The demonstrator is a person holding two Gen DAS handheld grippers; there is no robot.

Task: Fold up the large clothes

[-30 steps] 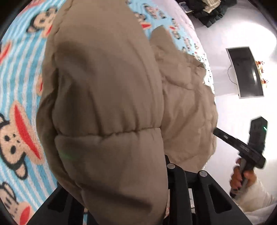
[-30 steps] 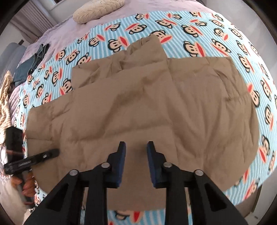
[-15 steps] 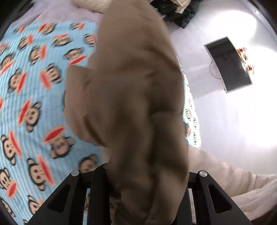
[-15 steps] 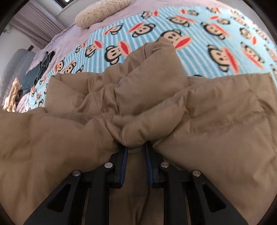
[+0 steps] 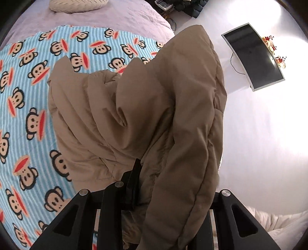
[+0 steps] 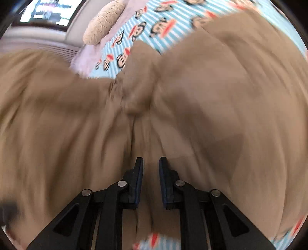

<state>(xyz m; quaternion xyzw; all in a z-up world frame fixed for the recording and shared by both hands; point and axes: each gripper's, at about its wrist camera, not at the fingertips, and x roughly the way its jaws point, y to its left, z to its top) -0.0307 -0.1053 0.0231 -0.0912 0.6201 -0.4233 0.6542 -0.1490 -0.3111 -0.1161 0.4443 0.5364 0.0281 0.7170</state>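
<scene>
A tan quilted puffer jacket (image 5: 150, 107) hangs bunched from my left gripper (image 5: 146, 173), which is shut on it and holds it lifted above the bed; the jacket covers the right finger. In the right wrist view the same jacket (image 6: 211, 96) fills the blurred frame. My right gripper (image 6: 151, 165) has its blue-padded jaws a narrow gap apart with jacket cloth pinched between them, gathered into a fold ahead of the tips.
The bed carries a blue-striped monkey-print blanket (image 5: 28, 96) over a lilac sheet (image 5: 115, 17). A knitted cushion (image 5: 77, 5) lies at the head. A dark monitor (image 5: 254, 55) stands on the white floor to the right. Dark clothes (image 5: 188, 5) lie beyond the bed.
My right gripper came down onto the flat jacket, closed on it and lifted it. My left gripper raised its part higher, and the jacket now hangs bunched between both.
</scene>
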